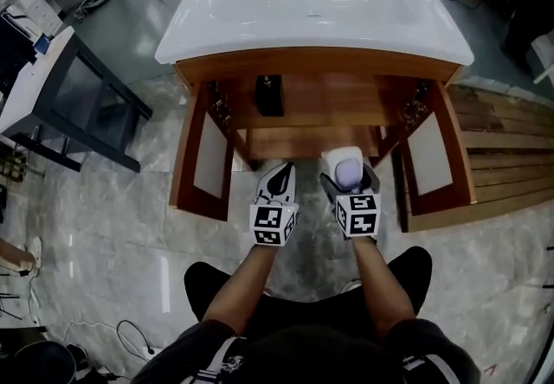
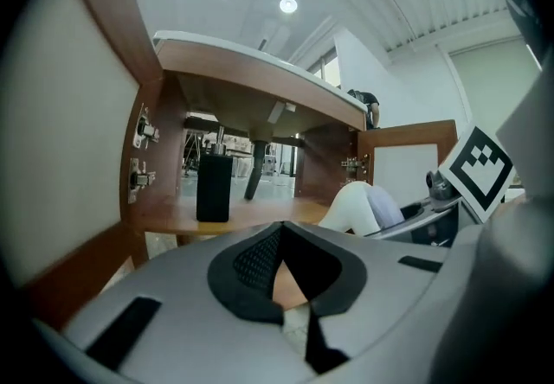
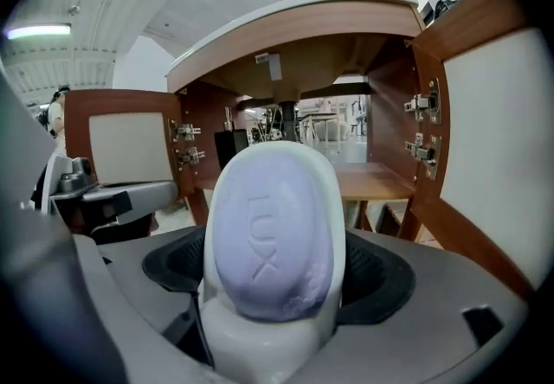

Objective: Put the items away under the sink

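Note:
A white soap dish (image 1: 343, 156) with a lilac soap bar (image 1: 349, 172) is clamped in my right gripper (image 1: 347, 175), just in front of the open wooden cabinet (image 1: 322, 142) under the white sink (image 1: 320, 2). In the right gripper view the soap (image 3: 268, 227) stands on end in the dish (image 3: 260, 343), and it fills the space between the jaws. My left gripper (image 1: 279, 175) is beside it, shut and empty, its pads (image 2: 260, 257) pressed together. A black dispenser (image 1: 269, 95) (image 2: 214, 188) stands on the cabinet shelf at the left.
Both cabinet doors hang open, the left door (image 1: 208, 157) and the right door (image 1: 430, 153) flanking my grippers. A dark side table (image 1: 69, 88) stands to the left, wooden planks (image 1: 511, 131) lie to the right, and cables (image 1: 130, 339) trail on the floor.

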